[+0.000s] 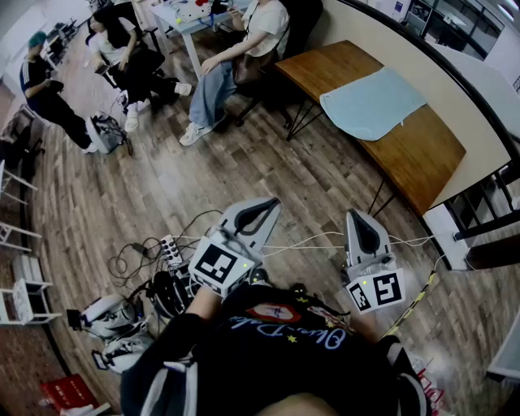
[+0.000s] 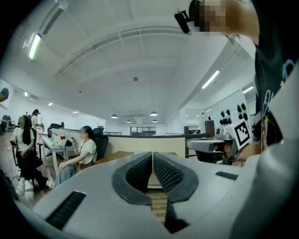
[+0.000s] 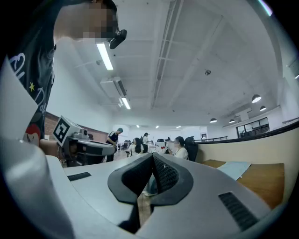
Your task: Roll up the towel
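Note:
A pale blue towel (image 1: 372, 101) lies flat on a wooden table (image 1: 422, 154) at the upper right, far from both grippers. It also shows in the right gripper view as the towel (image 3: 236, 168) on the table (image 3: 268, 179). My left gripper (image 1: 268, 201) is held level near my body over the floor, jaws shut with nothing between them (image 2: 153, 156). My right gripper (image 1: 357, 214) is held beside it, also shut and empty (image 3: 153, 158). Each gripper's marker cube shows in the other's view.
Wood floor lies between me and the table. Cables and a power strip (image 1: 171, 250) lie on the floor at left, by some equipment (image 1: 110, 321). Several seated people (image 1: 236, 57) are at a white desk (image 1: 183, 20) at the far side. A curved partition wall (image 1: 455, 73) backs the table.

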